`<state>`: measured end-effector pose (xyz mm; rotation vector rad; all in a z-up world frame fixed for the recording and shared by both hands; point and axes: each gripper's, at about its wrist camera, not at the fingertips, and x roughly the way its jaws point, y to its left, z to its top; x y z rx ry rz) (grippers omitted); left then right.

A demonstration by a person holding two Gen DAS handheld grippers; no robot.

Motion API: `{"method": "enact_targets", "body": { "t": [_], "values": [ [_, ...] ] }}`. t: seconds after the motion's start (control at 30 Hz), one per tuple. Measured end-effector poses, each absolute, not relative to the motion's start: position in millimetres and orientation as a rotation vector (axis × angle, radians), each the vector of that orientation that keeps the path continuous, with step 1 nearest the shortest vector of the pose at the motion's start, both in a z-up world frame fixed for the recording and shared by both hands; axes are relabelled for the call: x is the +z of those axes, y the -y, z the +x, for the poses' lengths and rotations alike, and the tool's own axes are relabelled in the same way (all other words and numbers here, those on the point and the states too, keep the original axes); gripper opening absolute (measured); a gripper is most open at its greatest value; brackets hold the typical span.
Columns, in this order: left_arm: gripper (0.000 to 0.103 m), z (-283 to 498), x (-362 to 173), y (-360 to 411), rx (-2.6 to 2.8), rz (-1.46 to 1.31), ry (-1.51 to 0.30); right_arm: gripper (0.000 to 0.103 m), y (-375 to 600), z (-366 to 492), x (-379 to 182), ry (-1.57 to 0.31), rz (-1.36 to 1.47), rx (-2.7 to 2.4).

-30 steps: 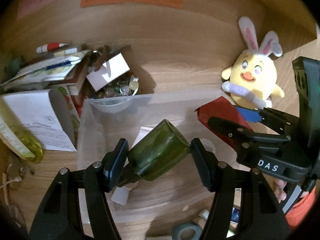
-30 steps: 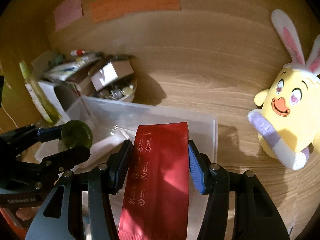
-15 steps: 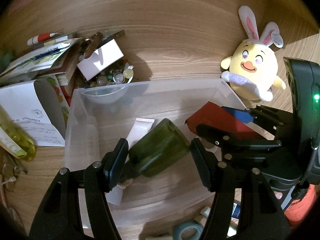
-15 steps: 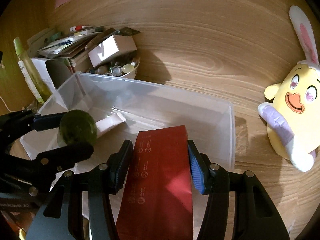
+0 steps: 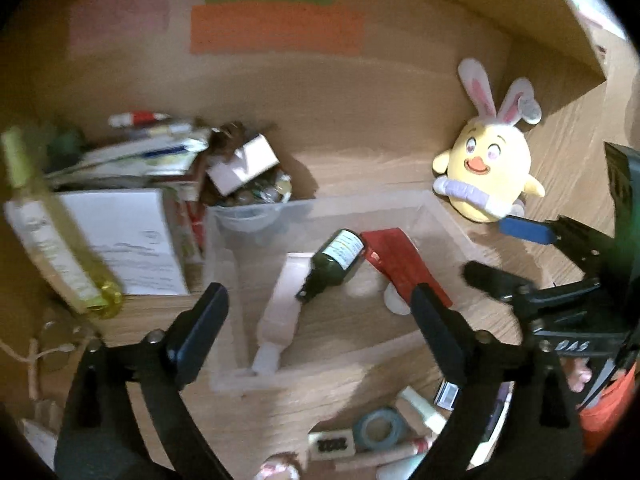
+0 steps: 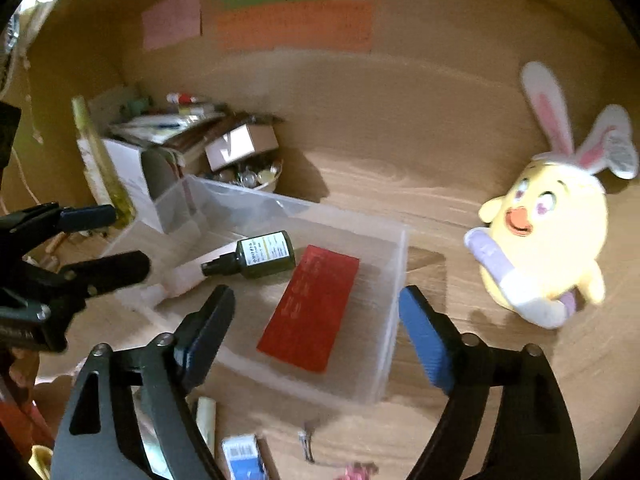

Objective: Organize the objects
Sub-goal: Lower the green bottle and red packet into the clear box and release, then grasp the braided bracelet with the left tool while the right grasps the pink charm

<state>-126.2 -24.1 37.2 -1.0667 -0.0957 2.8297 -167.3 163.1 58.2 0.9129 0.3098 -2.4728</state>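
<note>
Wooden desk (image 6: 400,168), cluttered. Clear bin (image 6: 394,280) holds 1 green bottle (image 6: 266,254), 1 red pouch (image 6: 312,312). Left gripper (image 5: 316,320), right gripper (image 6: 316,320): jaws opening, empty. Step: release. Next: fetch loose items near the bin's front.

black screw-studded gripper frames, one of the fingers (image 6: 424,336) padded blue.

- In your bin (image 6: 394,280), the bottle (image 6: 260,256) lies left of the packet (image 6: 310,312), across a tube (image 5: 286,300).
- The plush toy (image 6: 544,232) sits right of the bin.
</note>
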Motion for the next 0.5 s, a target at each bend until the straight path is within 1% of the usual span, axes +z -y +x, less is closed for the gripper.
{"method": "enact_targets", "body": {
  "t": [0.23,0.5],
  "values": [
    [0.098,-84,38,40,2.865,-1.052,0.086,0.087,-192,-126,64,-0.259,0.871,-2.510],
    [0.099,-56,-5,55,2.839,-1.209,0.102,0.087,-215,-102,35,-0.257,0.959,-2.550]
  ]
}}
